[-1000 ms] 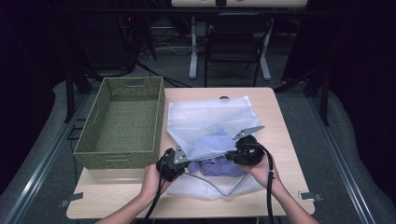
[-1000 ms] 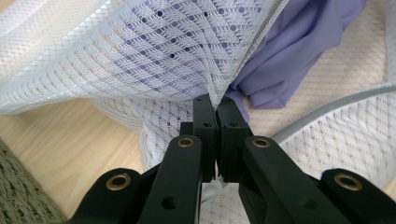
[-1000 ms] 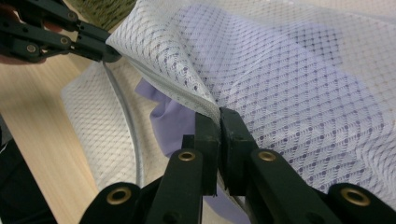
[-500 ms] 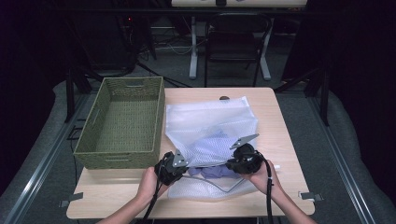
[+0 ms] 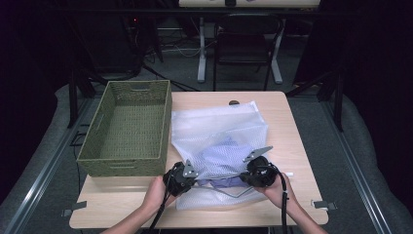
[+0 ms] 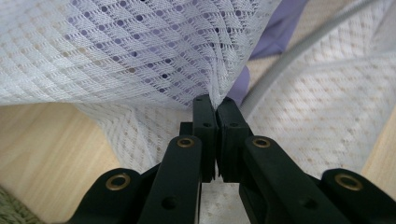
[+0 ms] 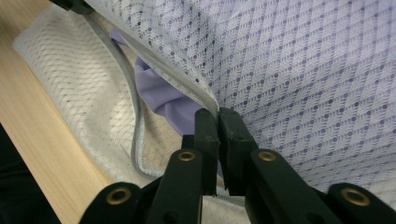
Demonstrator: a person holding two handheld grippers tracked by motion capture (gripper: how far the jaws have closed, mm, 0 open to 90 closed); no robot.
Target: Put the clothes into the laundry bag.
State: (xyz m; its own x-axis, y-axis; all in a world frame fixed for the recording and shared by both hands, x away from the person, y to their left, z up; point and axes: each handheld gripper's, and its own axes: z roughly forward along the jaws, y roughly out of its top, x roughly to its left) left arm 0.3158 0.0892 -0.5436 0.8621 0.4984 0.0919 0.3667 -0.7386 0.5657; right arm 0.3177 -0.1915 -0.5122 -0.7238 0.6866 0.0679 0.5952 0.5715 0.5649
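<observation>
Mesh bag (image 5: 219, 131): white, lies flat on the tabletop (image 5: 292, 136) just right of the basket; long axis runs from the person's edge toward the far edge, open mouth toward the person.
Upper lip: lifted off the lower layer, stretched between both grippers.
Lilac garment (image 5: 221, 158): inside the bag, near the mouth, showing through the mesh.
Left gripper (image 5: 191, 179): jaws pressed together on the mesh edge (image 6: 212, 95).
Right gripper (image 5: 246, 176): jaws clamped on the bag's zip-lined hem (image 7: 210, 103).
Grey cord (image 5: 229, 191): curves over the lower layer at the mouth.
Green woven basket (image 5: 127, 127): left side of the tabletop, close to the left gripper.
Far edge: small dark object (image 5: 234, 103) beyond the bag.
</observation>
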